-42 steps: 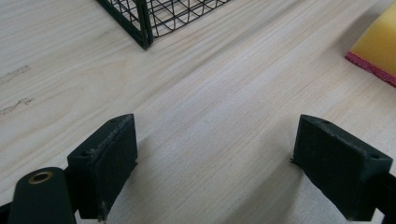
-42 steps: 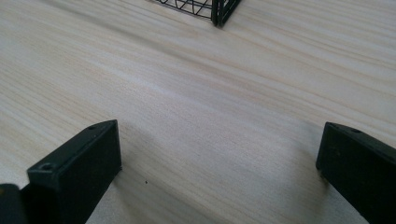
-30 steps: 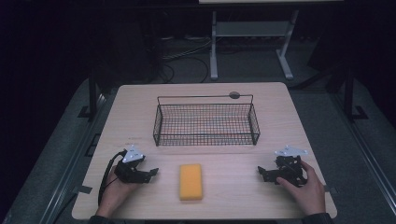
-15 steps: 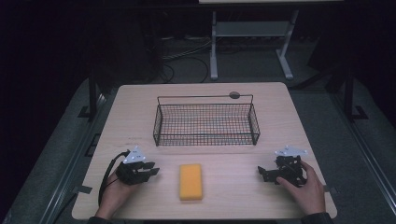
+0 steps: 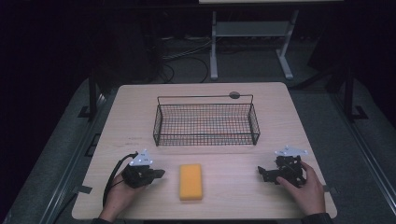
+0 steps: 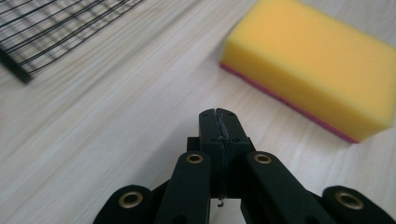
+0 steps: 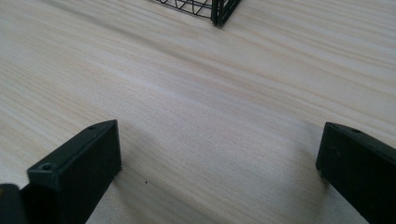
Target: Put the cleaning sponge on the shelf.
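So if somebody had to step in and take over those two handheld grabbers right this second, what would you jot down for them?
Left gripper: jaws have just been closing and now meet, nothing between them; it points toward the yellow sponge, not touching it.
Right gripper: jaws wide open, nothing between them, low over bare table.
Things: sponge lies flat on the table between the two grippers, pink layer underneath. Wire basket stands behind it with nothing inside.
Done: nothing moved yet.
Left: probably reopen the left jaws, grip the sponge, and likely set it in the basket.
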`<state>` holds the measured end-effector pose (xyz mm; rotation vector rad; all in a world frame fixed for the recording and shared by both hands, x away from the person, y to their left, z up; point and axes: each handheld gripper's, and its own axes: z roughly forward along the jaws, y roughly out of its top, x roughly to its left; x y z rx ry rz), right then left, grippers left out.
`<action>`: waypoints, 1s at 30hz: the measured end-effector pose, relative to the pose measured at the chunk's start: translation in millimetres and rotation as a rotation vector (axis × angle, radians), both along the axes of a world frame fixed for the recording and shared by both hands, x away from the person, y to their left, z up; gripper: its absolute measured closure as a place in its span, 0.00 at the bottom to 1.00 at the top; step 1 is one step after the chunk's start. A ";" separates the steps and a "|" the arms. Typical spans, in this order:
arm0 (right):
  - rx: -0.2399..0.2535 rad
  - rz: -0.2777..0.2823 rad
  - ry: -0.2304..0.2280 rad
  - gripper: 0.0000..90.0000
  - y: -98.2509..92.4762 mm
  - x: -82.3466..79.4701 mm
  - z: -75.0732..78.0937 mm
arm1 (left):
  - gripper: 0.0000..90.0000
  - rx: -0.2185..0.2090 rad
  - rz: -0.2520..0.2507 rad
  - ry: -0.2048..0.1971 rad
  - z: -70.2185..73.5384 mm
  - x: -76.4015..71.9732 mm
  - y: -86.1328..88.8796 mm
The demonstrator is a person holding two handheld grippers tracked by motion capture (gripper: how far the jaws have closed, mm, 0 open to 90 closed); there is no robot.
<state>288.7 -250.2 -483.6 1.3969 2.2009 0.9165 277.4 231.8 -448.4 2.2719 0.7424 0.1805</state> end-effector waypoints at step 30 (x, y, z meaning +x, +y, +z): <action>0.001 0.000 0.000 0.00 0.0 0.0 -0.1 | 1.00 0.005 -0.153 0.052 -2.4 -22.7 -47.3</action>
